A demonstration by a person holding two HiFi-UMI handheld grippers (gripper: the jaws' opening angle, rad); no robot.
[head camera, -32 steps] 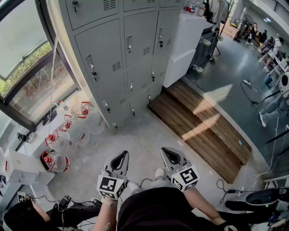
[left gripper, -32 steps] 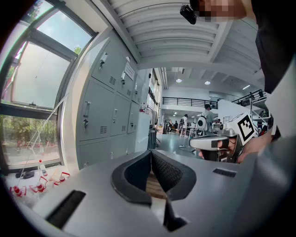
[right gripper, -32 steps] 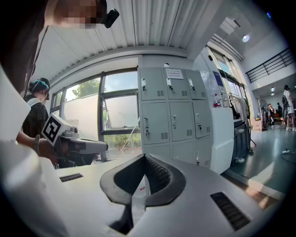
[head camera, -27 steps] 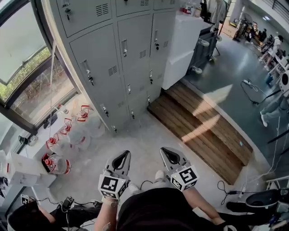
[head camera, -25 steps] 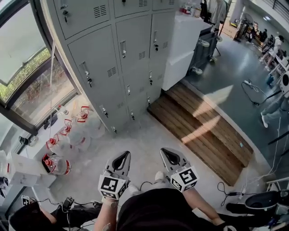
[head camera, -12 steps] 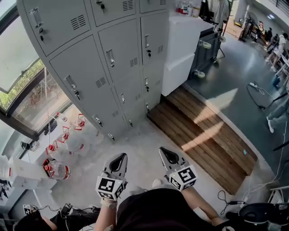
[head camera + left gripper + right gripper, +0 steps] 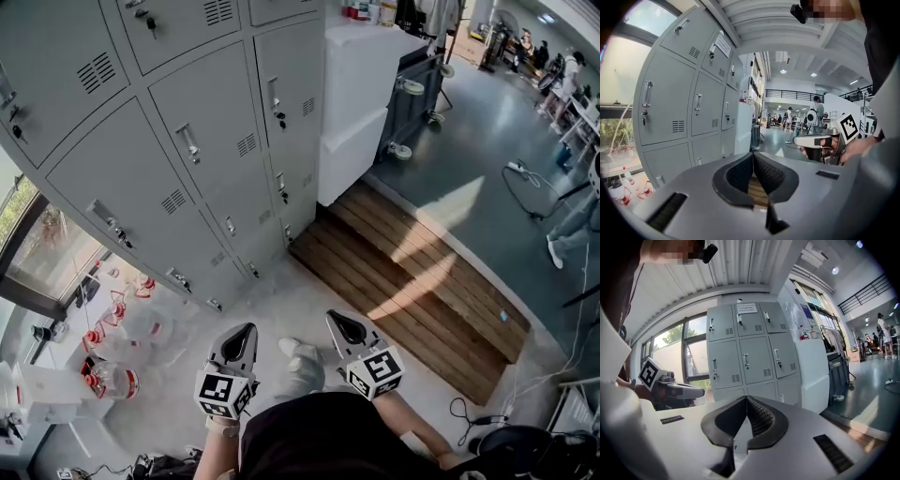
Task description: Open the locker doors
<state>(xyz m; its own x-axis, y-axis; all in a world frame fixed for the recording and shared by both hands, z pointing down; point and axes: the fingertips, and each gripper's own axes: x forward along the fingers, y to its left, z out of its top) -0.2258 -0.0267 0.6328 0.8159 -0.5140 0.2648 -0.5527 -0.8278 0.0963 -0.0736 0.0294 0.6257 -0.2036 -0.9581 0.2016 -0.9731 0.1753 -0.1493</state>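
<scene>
In front of the person stood grey lockers [image 7: 187, 141], every visible door shut. Well short of them: left gripper [image 7: 245, 329], right gripper [image 7: 334, 319], jaws of both pressed together, empty.

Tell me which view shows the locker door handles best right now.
The right gripper view: it faces the lockers nearly head-on, so the handles on all three columns stand clear. The head view sees them steeply from above, foreshortened. The left gripper view catches them at a sharp slant from the side.
</scene>
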